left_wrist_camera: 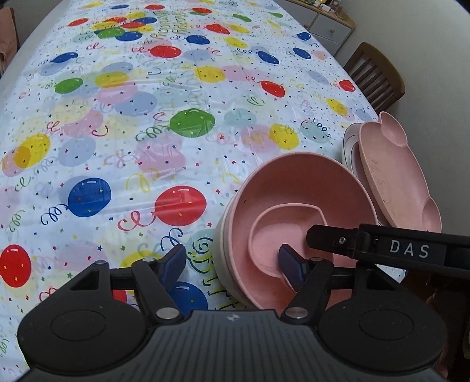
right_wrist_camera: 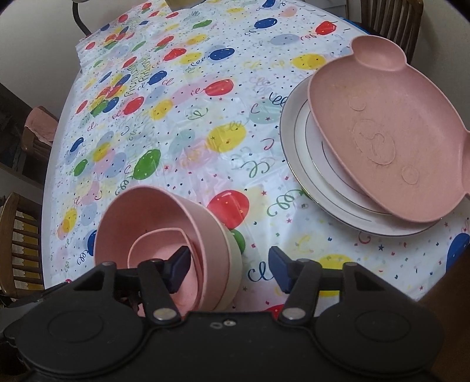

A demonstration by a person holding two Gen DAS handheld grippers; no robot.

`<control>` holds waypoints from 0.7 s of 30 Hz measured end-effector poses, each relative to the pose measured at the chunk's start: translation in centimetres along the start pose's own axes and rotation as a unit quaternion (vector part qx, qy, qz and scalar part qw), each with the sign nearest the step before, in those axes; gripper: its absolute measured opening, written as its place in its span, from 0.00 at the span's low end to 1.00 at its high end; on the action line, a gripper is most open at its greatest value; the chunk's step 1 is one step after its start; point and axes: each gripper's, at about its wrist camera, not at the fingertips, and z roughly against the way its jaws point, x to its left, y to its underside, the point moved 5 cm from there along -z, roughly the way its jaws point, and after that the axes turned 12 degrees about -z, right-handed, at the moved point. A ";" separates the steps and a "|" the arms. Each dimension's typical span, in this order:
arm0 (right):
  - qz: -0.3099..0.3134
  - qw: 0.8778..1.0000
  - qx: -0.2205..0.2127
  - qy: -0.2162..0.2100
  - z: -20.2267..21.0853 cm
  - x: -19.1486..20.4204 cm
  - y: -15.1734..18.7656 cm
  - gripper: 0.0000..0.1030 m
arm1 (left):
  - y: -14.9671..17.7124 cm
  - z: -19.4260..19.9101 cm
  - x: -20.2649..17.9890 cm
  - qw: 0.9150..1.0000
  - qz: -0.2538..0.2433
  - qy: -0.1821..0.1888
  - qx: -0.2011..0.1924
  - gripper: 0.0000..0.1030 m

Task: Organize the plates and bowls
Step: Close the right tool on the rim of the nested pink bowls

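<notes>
A stack of bowls stands on the balloon tablecloth: a pink bowl (left_wrist_camera: 296, 188) (right_wrist_camera: 164, 217) sits in a cream bowl (left_wrist_camera: 220, 249) (right_wrist_camera: 235, 264), with a small pink heart-shaped dish (left_wrist_camera: 282, 229) (right_wrist_camera: 158, 246) inside. My left gripper (left_wrist_camera: 235, 264) is open, its jaws astride the stack's near rim. My right gripper (right_wrist_camera: 229, 267) is open, astride the same stack's rim from the other side; its finger (left_wrist_camera: 332, 238) shows in the left wrist view. A pink bear-shaped plate (right_wrist_camera: 390, 129) (left_wrist_camera: 396, 176) lies on stacked white plates (right_wrist_camera: 299, 152) (left_wrist_camera: 349, 144).
The table wears a balloon-print cloth (left_wrist_camera: 147, 117) (right_wrist_camera: 182, 123). Wooden chairs stand around it (left_wrist_camera: 376, 73) (right_wrist_camera: 20, 249) (right_wrist_camera: 390, 20). A cabinet (left_wrist_camera: 329, 26) is beyond the far end.
</notes>
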 end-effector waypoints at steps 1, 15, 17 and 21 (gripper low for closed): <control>0.000 1.000 0.000 0.000 0.0 0.0 0.0 0.50 | 0.0 0.0 0.0 1.000 0.001 0.001 0.001 0.60; 0.008 1.000 0.010 -0.008 -0.6 0.8 0.0 0.37 | -0.1 0.0 -0.4 1.000 0.008 0.018 0.007 0.42; 0.009 1.000 0.009 -0.006 -0.6 1.0 0.0 0.35 | -0.1 0.0 -0.4 1.000 0.007 0.018 0.008 0.42; 0.011 1.000 0.004 0.000 -0.5 1.1 0.1 0.34 | -0.2 0.1 -0.5 1.000 0.000 0.019 0.014 0.42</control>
